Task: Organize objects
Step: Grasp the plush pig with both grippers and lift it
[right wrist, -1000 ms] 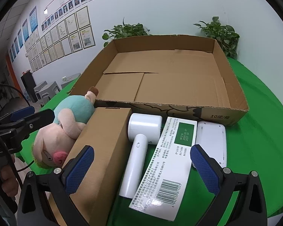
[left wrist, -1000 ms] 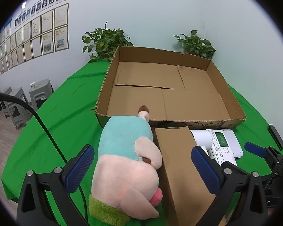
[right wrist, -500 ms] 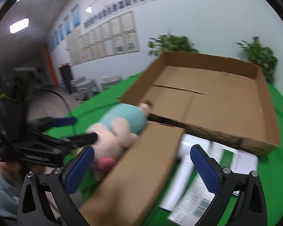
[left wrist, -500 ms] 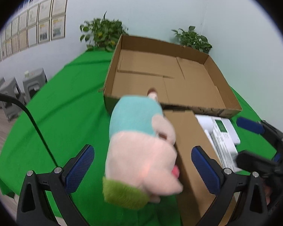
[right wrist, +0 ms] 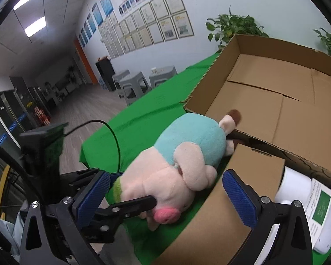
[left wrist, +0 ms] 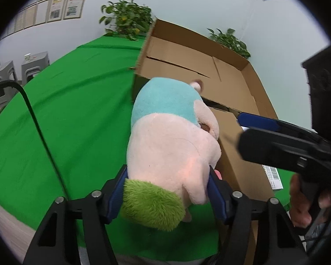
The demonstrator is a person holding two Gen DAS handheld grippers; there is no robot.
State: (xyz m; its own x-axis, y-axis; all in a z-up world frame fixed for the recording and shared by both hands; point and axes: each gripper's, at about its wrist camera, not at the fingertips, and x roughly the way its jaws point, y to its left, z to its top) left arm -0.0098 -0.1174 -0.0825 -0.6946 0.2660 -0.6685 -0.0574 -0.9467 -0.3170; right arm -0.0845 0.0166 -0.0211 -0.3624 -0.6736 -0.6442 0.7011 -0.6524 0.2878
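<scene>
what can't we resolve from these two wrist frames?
- Left wrist view: small brown box partly hidden behind plush pig and right gripper.
- Right wrist view: white device cut by right finger.
- Wall frames: too small.

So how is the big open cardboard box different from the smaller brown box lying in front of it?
The big open box is a wide, shallow tray with its top open and nothing visible inside; the smaller box is closed and narrower. The big one sits further back on the green cloth; the smaller one lies nearer, wedged between the plush pig and a white appliance. Both are plain brown cardboard.
</scene>
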